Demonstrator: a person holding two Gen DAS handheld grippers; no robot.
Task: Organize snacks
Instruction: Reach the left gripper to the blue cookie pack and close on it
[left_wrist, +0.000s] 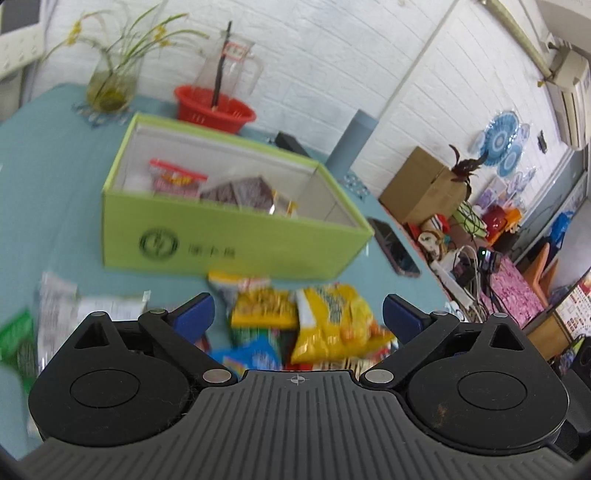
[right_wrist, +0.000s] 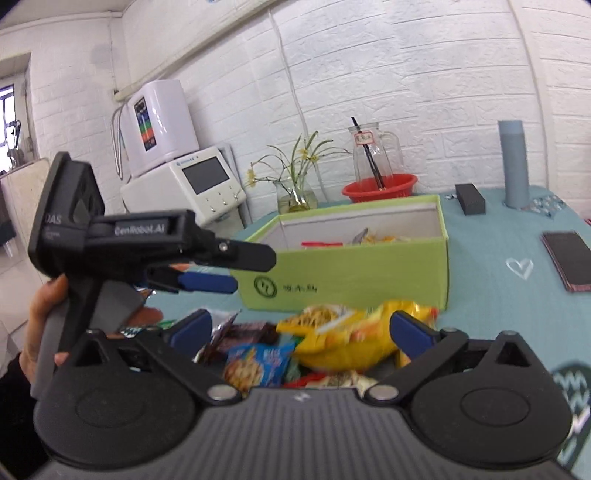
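**Both grippers wide over the snack pile, green box just behind**

Snack packets (left_wrist: 295, 332) sit right under the cameras, heaped on the teal tablecloth (left_wrist: 48, 184) directly in front of the green box. A big yellow bag (right_wrist: 343, 339) tops the heap, a blue packet (right_wrist: 258, 362) lies beside it at the near edge, and a dark brown wrapper (right_wrist: 240, 332) pokes out on the left side of the right wrist view. Off to the left of the heap in the left wrist view lie a white packet (left_wrist: 59, 306) and a green one (left_wrist: 16, 339), both blurred.

Left gripper (left_wrist: 298, 314), jaws spread wide, nothing between the blue pads, hanging above the pile. Right gripper (right_wrist: 301, 328), same story: jaws fully apart, empty, the yellow bag showing in the gap below without touching either pad. From the right wrist view, the left gripper appears side-on, a hand (right_wrist: 40, 317) wrapped round its grip.

Behind the heap, the green box (left_wrist: 229, 236) stands open on the cloth, and it's already got stock: a red-topped packet (left_wrist: 177, 181) and a dark brown bag (left_wrist: 243, 192) lie inside.

Further back, a red basket (left_wrist: 214, 103), a glass jug (right_wrist: 373, 155) and a vase of flowers (left_wrist: 110, 81) line the white brick wall. A phone (right_wrist: 569, 258) lies flat to the right of the box.
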